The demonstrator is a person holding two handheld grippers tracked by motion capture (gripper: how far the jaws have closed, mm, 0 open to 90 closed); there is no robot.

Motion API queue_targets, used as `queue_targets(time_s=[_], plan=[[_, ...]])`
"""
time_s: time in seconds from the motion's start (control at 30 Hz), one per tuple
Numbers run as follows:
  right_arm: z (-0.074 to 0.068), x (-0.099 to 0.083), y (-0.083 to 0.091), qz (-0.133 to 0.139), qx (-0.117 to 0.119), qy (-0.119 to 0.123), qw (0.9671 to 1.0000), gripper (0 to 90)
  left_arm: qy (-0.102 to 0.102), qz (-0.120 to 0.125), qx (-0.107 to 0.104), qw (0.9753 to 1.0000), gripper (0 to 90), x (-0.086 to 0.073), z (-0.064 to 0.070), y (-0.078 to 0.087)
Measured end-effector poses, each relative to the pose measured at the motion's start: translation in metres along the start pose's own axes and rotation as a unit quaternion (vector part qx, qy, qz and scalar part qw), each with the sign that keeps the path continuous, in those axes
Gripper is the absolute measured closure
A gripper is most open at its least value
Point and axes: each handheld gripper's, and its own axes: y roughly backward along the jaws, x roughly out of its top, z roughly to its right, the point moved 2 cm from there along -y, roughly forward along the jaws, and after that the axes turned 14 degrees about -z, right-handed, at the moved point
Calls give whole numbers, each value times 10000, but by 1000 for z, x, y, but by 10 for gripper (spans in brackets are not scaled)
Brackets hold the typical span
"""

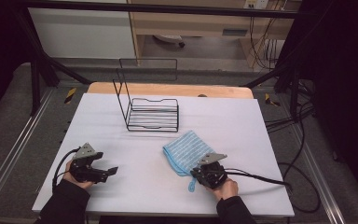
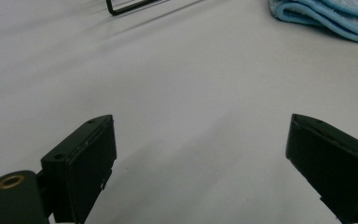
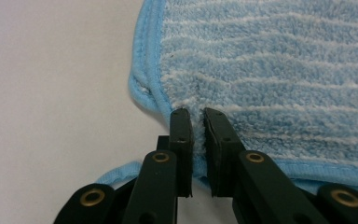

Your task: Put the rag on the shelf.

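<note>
Towel (image 1: pixel 187 150), blue with white stripes, lies folded on the white table (image 1: pixel 242 126), in front of the wire rack (image 1: pixel 151 113) and a little to its right. From where I stand, the right gripper (image 3: pixel 198 122) has its jaws pressed together on the near edge of the towel, close to a corner, with a thin fold of the fleece between them. The left gripper (image 2: pixel 200 154) hangs low over the bare table, well apart from the towel, and its jaws are spread wide with nothing between.

I judge the towel to be light, soft and limp. It will not slip from the jaws easily, because the pile is rough, but it will hang and unfold when lifted by one point only. The stitched hem (image 3: pixel 151 56) is the firmest place to hold. A second hold on another corner, by the free gripper, would keep the layers together.
</note>
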Motion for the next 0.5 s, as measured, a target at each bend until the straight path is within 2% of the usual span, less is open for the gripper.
queue_targets(time_s=[0.13,0.27,0.33,0.43,0.5], plan=[[2,3,1,-88,106,-31,9999,845,-6,7,-10,10000,84,0,0,0],[2,5,4,-29,231,-41,9997,850,-7,0,-13,10000,84,0,-1,0],[-2,7,7,39,301,4,9995,851,-5,2,-10,10000,84,0,-1,0],[-9,10,10,128,490,-83,9987,850,-9,3,-5,10000,83,0,0,0],[-14,12,10,140,536,-93,9984,850,-8,-1,-2,10000,84,0,0,0]])
